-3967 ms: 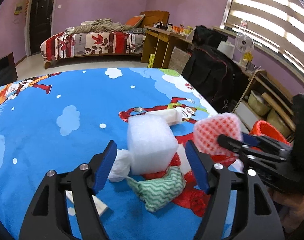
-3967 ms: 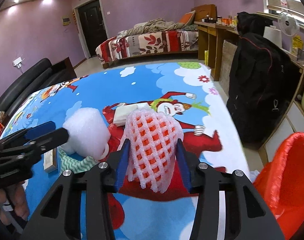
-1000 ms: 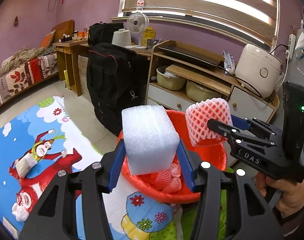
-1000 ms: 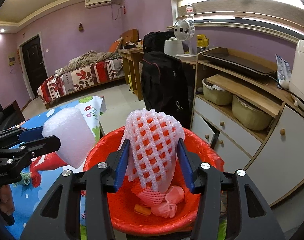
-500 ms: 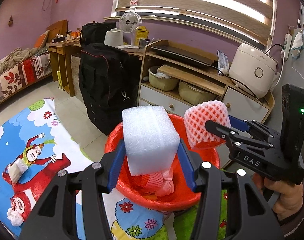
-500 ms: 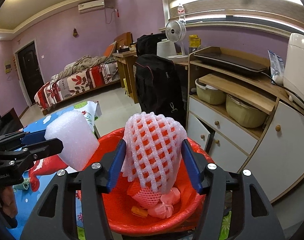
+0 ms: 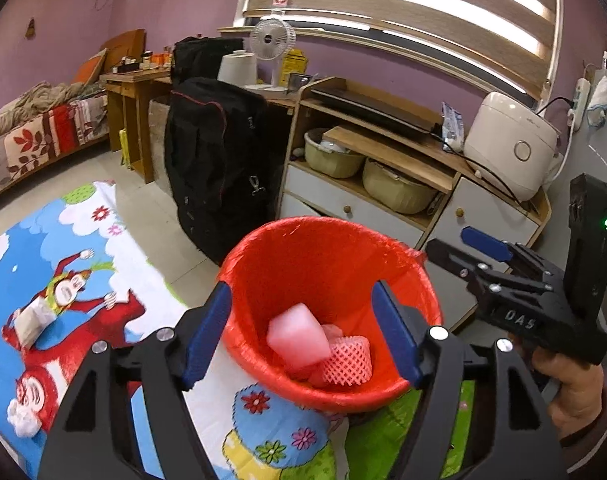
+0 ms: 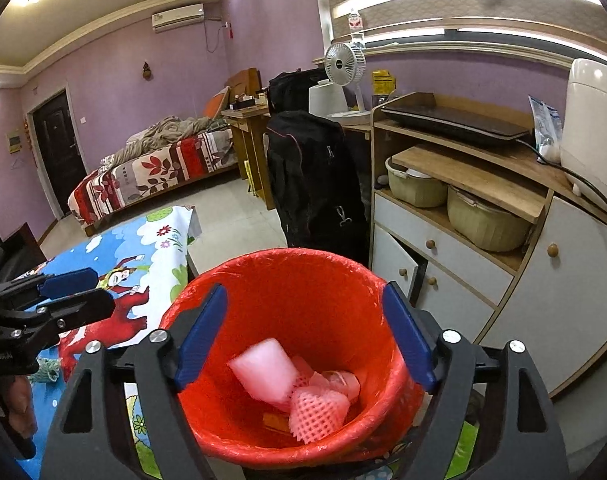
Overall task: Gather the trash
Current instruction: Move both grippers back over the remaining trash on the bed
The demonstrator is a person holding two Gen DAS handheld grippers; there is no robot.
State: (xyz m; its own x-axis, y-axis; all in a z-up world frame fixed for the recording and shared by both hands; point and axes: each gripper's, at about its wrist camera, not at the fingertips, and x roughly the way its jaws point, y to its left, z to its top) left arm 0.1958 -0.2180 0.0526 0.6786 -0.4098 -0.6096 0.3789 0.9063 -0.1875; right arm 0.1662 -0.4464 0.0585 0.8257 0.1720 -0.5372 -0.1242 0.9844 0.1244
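Now both the left gripper (image 7: 303,328) and right gripper (image 8: 303,336) are hanging wide-jawed and empty over the red plastic-lined bin (image 8: 287,272), where the featherlight, squashy white foam block (image 8: 263,368) and pink mesh fruit sleeve (image 8: 317,412) are lying, each probably best pinched gently across its middle.

My left camera looks down past its own tool (image 7: 303,332) into the red bin (image 7: 383,264), very close, with the other tool (image 7: 455,254) at 3 o'clock. My right camera sits over the same bin (image 8: 343,276), just as close, looking past its tool (image 8: 303,336). Both views share the bin, the black bag (image 7: 215,152) at 12 o'clock, and the wooden shelf (image 8: 475,176).
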